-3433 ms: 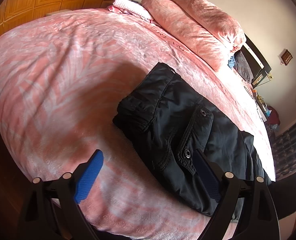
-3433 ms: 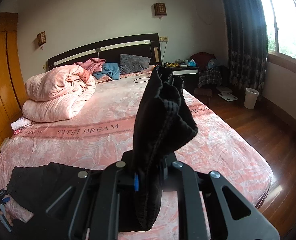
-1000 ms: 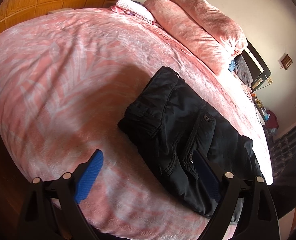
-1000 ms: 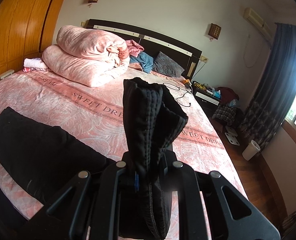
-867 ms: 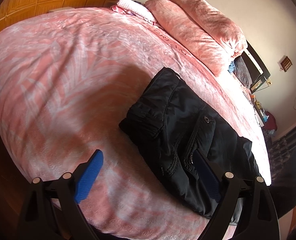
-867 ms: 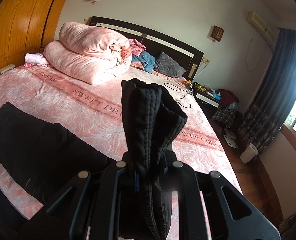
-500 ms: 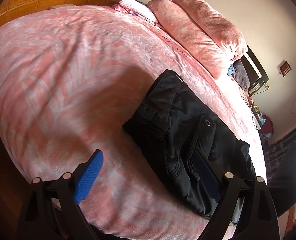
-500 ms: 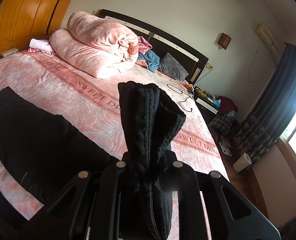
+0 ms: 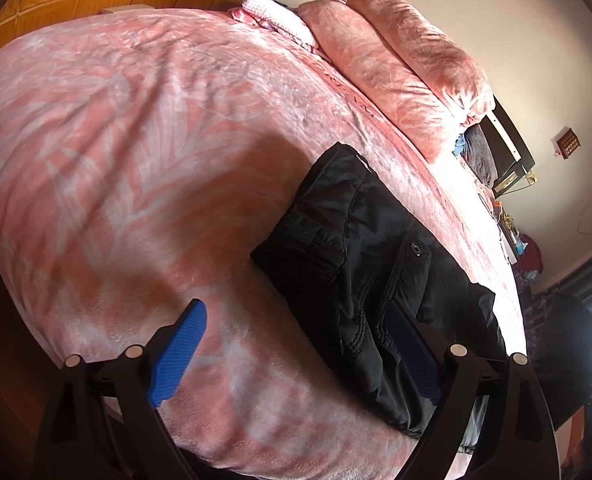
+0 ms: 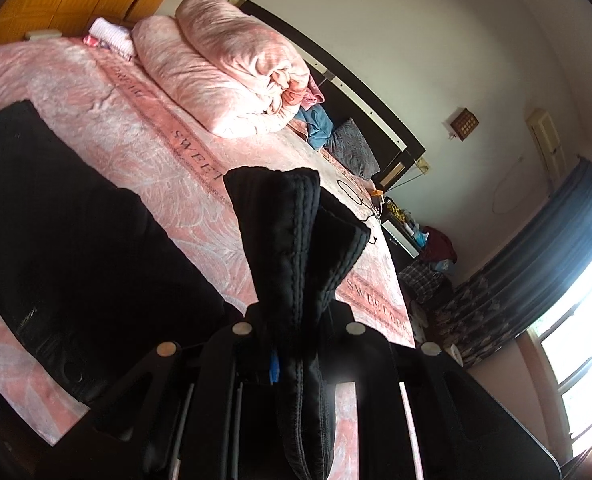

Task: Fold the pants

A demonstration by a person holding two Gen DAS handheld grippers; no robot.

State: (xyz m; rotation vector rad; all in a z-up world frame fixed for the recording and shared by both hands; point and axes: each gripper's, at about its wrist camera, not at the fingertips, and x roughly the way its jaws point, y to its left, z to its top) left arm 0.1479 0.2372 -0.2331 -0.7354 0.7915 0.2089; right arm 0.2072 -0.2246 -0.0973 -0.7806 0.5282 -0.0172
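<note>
In the left view, the left gripper (image 9: 291, 350) is low over the near edge of the bed (image 9: 135, 128), with its fingers wide apart and holding nothing. The blue left finger (image 9: 177, 354) is above the bare pink cover, and the right one lies against the waist part of the pants (image 9: 360, 256). The pants are black and lie flat near the foot edge of the bed, waist toward this gripper, with a snap button visible on a flap.

In the right view, the right gripper (image 10: 296, 356) has its fingers closed tight on the leg ends of the pants (image 10: 291, 240). This doubled cloth stands up from between the fingers, and the rest of the pants lies on the cover to the left.

Compared with a moment ago, the right view is more tilted and the flat part of the pants fills more of it, so the right gripper has swung the leg ends toward the waist. The left gripper has hardly moved. I judge that the fold in half is in progress: the hems must next be laid on the waist, while the left gripper could hold the waist down.

Farther away, the pink cover carries a band with the words "SWEET DREAM", only partly readable here. Behind it are a rolled quilt (image 10: 231, 72) and the dark headboard (image 10: 360, 92).
</note>
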